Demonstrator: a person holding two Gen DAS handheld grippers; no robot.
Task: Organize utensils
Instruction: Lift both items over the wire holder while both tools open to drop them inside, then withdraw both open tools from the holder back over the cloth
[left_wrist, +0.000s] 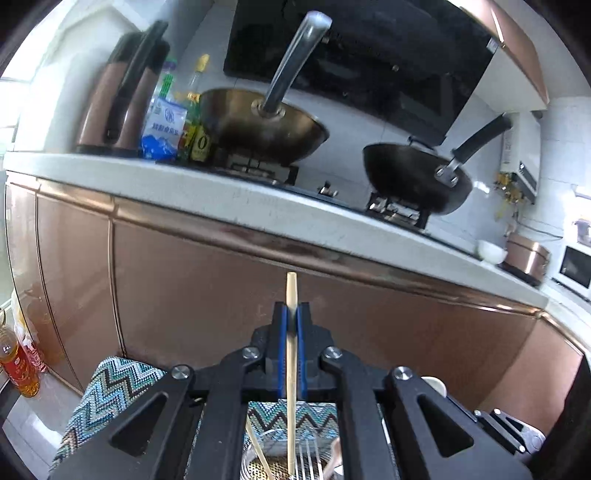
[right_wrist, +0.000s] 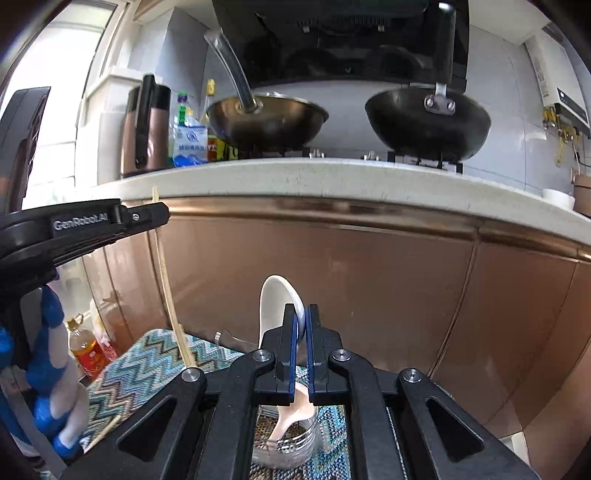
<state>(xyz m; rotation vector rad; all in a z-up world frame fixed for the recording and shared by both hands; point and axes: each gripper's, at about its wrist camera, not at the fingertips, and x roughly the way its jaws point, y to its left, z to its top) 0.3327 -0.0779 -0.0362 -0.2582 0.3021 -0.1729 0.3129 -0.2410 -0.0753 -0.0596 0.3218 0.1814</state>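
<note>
Left gripper (left_wrist: 291, 314) pinches a chopstick (left_wrist: 291, 354), right gripper (right_wrist: 302, 319) clamps a spoon (right_wrist: 279, 306), seen only in its own view.

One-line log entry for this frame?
left gripper: shut on chopstick | right gripper: shut on white spoon | both above glass holder

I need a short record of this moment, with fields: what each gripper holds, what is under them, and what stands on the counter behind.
left gripper: shut on a wooden chopstick, held upright
right gripper: shut on a white spoon
below the fingers: a clear glass cup on a zigzag-pattern mat; the spoon's lower end points into the cup
counter behind: two woks on the stove, a brown kettle, bottles
</note>
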